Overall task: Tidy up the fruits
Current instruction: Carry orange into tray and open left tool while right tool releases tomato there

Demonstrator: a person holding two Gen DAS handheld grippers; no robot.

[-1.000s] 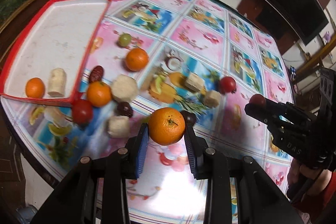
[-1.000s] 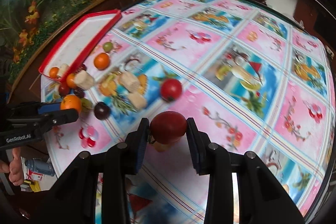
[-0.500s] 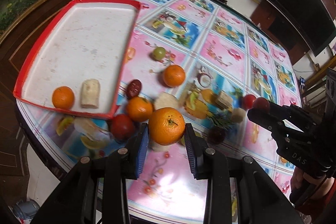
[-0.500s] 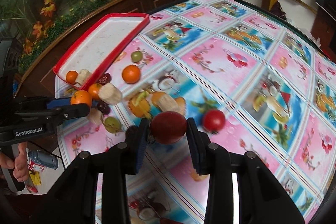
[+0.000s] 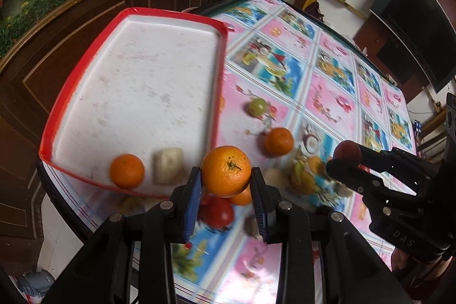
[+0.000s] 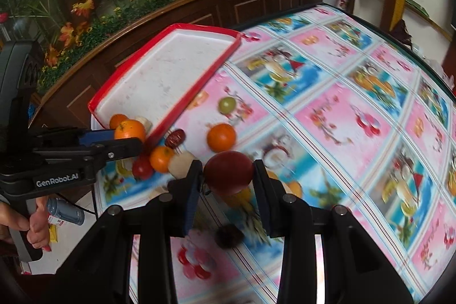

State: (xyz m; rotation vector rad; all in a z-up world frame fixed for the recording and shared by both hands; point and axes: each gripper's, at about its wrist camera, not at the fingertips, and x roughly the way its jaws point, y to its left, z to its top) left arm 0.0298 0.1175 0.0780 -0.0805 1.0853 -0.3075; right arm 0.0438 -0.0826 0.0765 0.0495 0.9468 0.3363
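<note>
My left gripper (image 5: 226, 178) is shut on an orange (image 5: 226, 171) and holds it above the table just off the near right corner of the red-rimmed white tray (image 5: 136, 93); it also shows in the right wrist view (image 6: 129, 131). My right gripper (image 6: 228, 175) is shut on a dark red apple (image 6: 228, 173), held above the loose fruit. The tray holds an orange (image 5: 126, 171) and a pale fruit chunk (image 5: 168, 165). On the table lie an orange (image 5: 279, 141), a green fruit (image 5: 258, 106), a red tomato (image 5: 218, 214) and a dark date (image 6: 175, 136).
The round table (image 6: 356, 110) has a pink and blue fruit-print cloth. More fruit pieces lie beside the tray: an orange (image 6: 161, 158), a pale chunk (image 6: 179, 165), a dark plum (image 6: 228, 237). A wooden planter ledge (image 6: 199, 7) runs behind the tray.
Both grippers have moved left toward the tray with their fruit still held. The left one now hovers at the tray's near right corner; the right one follows over the loose fruit.
</note>
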